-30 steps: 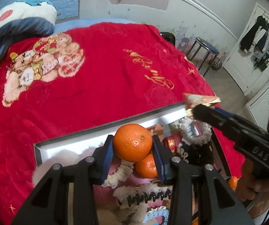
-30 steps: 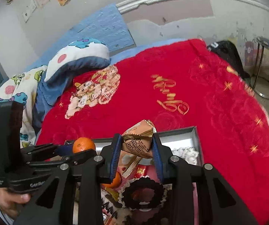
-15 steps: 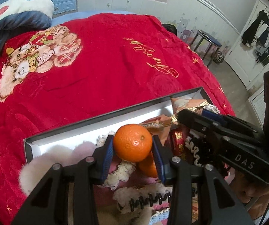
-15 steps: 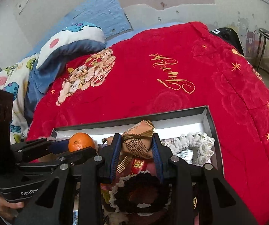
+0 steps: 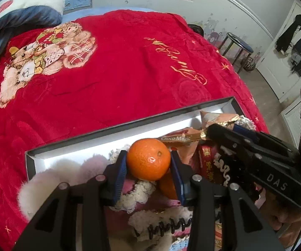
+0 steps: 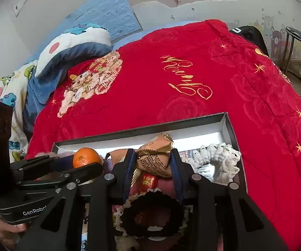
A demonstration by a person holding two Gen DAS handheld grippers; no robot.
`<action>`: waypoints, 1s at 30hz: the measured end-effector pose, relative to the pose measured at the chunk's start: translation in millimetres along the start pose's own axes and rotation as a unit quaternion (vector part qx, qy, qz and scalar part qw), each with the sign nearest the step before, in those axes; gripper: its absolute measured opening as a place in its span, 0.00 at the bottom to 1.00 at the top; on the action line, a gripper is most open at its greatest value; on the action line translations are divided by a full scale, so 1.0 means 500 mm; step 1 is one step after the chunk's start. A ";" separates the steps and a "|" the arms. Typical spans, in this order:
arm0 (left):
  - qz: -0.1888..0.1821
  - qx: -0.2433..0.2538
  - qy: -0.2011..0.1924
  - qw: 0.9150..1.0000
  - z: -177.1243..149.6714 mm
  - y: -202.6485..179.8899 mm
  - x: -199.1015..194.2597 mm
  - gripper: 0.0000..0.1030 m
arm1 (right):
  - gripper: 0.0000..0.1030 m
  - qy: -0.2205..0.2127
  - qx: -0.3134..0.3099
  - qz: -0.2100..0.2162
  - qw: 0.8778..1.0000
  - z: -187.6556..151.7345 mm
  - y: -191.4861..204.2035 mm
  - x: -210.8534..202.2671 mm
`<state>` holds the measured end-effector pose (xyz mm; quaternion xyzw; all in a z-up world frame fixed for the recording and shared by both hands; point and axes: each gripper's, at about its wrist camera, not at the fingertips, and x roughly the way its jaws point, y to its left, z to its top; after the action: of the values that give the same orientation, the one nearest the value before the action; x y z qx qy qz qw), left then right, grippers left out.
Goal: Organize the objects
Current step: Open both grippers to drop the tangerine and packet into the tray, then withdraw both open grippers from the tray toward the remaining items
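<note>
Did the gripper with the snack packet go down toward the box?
Yes. The right gripper, shut on the tan foil snack packet, has sunk: a second ago the packet stood above the grey cardboard box's far rim; now it is below it.

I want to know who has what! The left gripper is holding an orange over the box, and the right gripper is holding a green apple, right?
Not quite. The left gripper does hold the orange over the box, but the right gripper holds a tan and gold snack packet, not a green apple. The right wrist view shows it between the fingers.
</note>
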<state>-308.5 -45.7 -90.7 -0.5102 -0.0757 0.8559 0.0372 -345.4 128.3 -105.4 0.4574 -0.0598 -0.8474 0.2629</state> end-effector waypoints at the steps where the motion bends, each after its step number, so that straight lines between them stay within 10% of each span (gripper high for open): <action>1: 0.001 0.001 0.001 1.000 0.000 -0.001 0.000 0.38 | 0.34 0.001 -0.001 -0.002 1.000 0.000 0.001 0.000; 4: 0.004 0.000 0.012 1.000 0.004 -0.002 -0.001 0.40 | 0.40 -0.006 -0.003 -0.005 1.000 0.003 0.009 -0.012; 6: -0.003 -0.008 0.004 1.000 0.007 -0.002 -0.015 0.88 | 0.59 -0.011 -0.001 -0.001 1.000 0.009 0.014 -0.029; 8: -0.011 -0.010 -0.006 1.000 0.011 -0.006 -0.035 1.00 | 0.75 -0.022 0.002 0.010 1.000 0.016 0.019 -0.058; 12: -0.034 -0.005 -0.027 0.999 0.019 -0.019 -0.085 1.00 | 1.00 -0.059 0.001 0.019 0.998 0.030 0.029 -0.127; 30: -0.074 0.058 -0.087 0.992 -0.054 -0.117 -0.306 1.00 | 1.00 -0.169 0.057 -0.037 0.983 -0.047 0.012 -0.445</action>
<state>-212.6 -7.1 39.2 -0.4241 -0.0661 0.8947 0.1236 -225.7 237.4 48.7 0.3243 -0.1349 -0.9167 0.1907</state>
